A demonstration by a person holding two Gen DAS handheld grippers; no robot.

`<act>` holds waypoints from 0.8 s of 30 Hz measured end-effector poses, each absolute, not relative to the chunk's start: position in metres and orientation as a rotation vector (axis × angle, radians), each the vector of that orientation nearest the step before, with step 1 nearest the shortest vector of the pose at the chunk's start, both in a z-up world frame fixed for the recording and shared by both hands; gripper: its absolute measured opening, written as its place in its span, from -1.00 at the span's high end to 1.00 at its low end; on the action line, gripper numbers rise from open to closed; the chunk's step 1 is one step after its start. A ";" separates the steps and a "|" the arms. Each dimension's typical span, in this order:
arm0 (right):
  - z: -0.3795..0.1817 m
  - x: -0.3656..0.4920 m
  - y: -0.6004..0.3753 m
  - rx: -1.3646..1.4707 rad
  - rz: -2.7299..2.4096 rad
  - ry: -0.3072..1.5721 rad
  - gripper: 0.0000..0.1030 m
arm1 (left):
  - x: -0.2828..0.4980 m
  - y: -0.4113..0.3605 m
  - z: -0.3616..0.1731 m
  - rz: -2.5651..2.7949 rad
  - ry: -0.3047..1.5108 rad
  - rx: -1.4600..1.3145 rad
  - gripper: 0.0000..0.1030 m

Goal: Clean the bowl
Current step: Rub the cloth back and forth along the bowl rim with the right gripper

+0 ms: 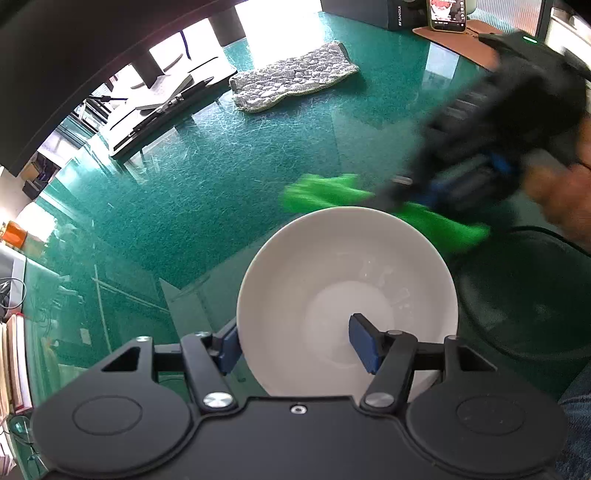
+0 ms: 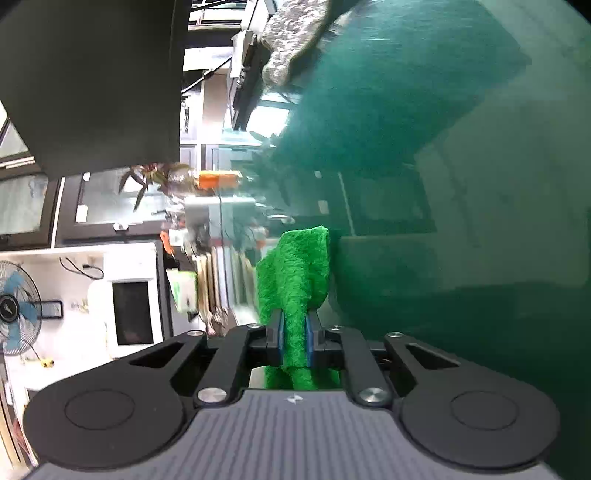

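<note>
A white bowl (image 1: 347, 280) stands on the green glass table (image 1: 207, 192), its inside showing faint smears. My left gripper (image 1: 295, 345) straddles the bowl's near wall, one blue pad (image 1: 229, 347) outside it and the other against the inside, holding it. My right gripper (image 2: 295, 332) is shut on a bright green cloth (image 2: 295, 280), which sticks out past its fingertips. In the left wrist view the right gripper (image 1: 395, 194) is blurred, held by a person's hand, with the green cloth (image 1: 325, 192) hanging just beyond the bowl's far rim.
A grey quilted cloth (image 1: 291, 79) lies further back on the table. A phone (image 1: 447, 14) on a brown mat (image 1: 465, 40) and a black box (image 1: 369, 13) stand at the far edge. A dark round shape (image 1: 524, 295) lies right of the bowl.
</note>
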State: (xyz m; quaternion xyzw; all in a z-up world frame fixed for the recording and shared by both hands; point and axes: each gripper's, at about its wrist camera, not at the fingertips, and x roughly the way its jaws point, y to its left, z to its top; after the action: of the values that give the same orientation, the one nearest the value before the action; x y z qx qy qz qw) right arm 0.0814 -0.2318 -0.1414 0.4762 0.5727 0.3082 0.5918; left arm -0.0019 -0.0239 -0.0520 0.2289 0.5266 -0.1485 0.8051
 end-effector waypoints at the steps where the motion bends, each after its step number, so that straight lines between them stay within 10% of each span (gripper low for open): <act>1: -0.140 0.086 -0.223 1.088 0.729 1.328 0.75 | -0.002 -0.024 -0.052 -0.317 1.128 0.490 -0.16; 24: -0.144 0.086 -0.222 1.094 0.728 1.341 0.75 | -0.003 -0.026 -0.050 -0.318 1.127 0.490 -0.18</act>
State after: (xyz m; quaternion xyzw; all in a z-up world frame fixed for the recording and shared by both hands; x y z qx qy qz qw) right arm 0.0856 -0.2220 -0.1436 0.4703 0.5761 0.3130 0.5907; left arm -0.0032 -0.0257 -0.0501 0.2288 0.5265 -0.1484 0.8052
